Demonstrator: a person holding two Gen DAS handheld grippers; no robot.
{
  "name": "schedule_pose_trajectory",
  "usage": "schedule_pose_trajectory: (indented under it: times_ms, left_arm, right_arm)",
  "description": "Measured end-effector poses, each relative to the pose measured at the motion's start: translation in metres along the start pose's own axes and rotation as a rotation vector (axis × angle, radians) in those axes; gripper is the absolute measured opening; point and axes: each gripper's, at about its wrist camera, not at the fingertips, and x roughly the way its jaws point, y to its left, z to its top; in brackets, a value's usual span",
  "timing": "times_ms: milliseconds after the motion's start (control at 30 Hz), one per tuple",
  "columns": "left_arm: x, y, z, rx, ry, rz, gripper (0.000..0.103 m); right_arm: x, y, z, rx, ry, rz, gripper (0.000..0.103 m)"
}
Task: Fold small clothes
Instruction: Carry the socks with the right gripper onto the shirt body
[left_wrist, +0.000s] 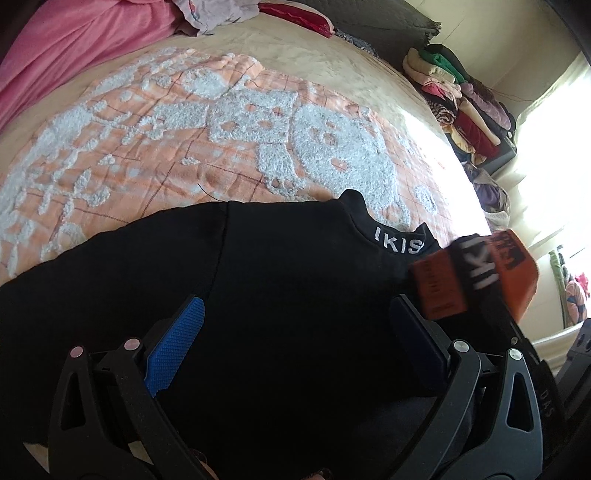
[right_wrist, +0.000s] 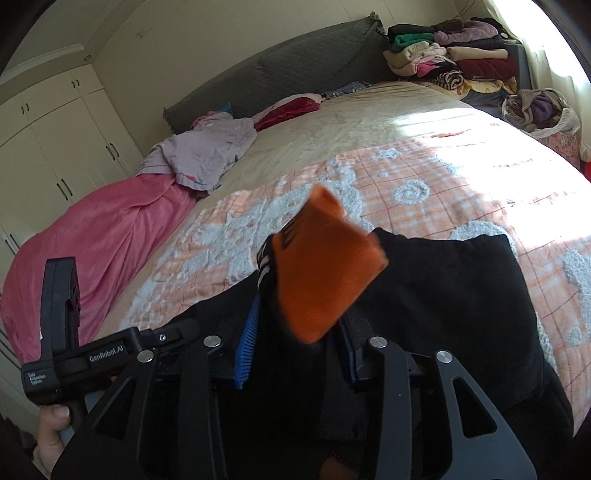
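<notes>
Gaping left gripper (left_wrist: 295, 336) jaws, right gripper (right_wrist: 295, 343) around orange-cuffed sleeve (right_wrist: 325, 269)

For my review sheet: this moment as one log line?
black top flat on bed | right hand-held gripper around orange cuff | left hand-held gripper open

A small black top (left_wrist: 280, 266) lies spread flat on the bed's peach-and-white patterned cover, its high collar lettered "IKIS" in white and pointing toward the sunlit side. One long sleeve (left_wrist: 110, 258) stretches out flat to the side, with the shoulder seam visible where it meets the body. The other sleeve (right_wrist: 291, 295) is raised off the garment, and its orange cuff (right_wrist: 325, 269), banded in black with white lettering, stands up blurred above the black cloth.
</notes>
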Motion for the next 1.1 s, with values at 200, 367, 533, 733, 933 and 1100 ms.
schedule_pose_trajectory:
  times_ms: [200, 367, 533, 733, 933, 1100]
  left_arm:
    - [0.003, 0.011, 0.001, -0.052, 0.033, -0.056, 0.094]
    - [0.01, 0.01, -0.005, -0.075, 0.073, -0.126, 0.094]
    - [0.003, 0.008, -0.006, -0.106, 0.073, -0.242, 0.093]
    - [0.008, 0.007, -0.006, -0.075, 0.085, -0.211, 0.093]
    - [0.021, 0.011, -0.009, -0.074, 0.1, -0.132, 0.093]
    - [0.026, 0.004, -0.014, -0.026, 0.084, -0.093, 0.083]
  right_arm:
    - [-0.007, -0.004, -0.01, -0.019, 0.006, 0.003, 0.048]
    - [-0.02, -0.026, -0.015, -0.004, 0.012, -0.048, 0.056]
    - [-0.033, -0.048, -0.024, 0.025, 0.019, -0.089, 0.061]
    - [-0.049, -0.065, -0.032, 0.039, 0.014, -0.119, 0.064]
    - [-0.064, -0.079, -0.032, 0.062, 0.004, -0.148, 0.064]
    - [-0.077, -0.095, -0.033, 0.069, -0.018, -0.203, 0.067]
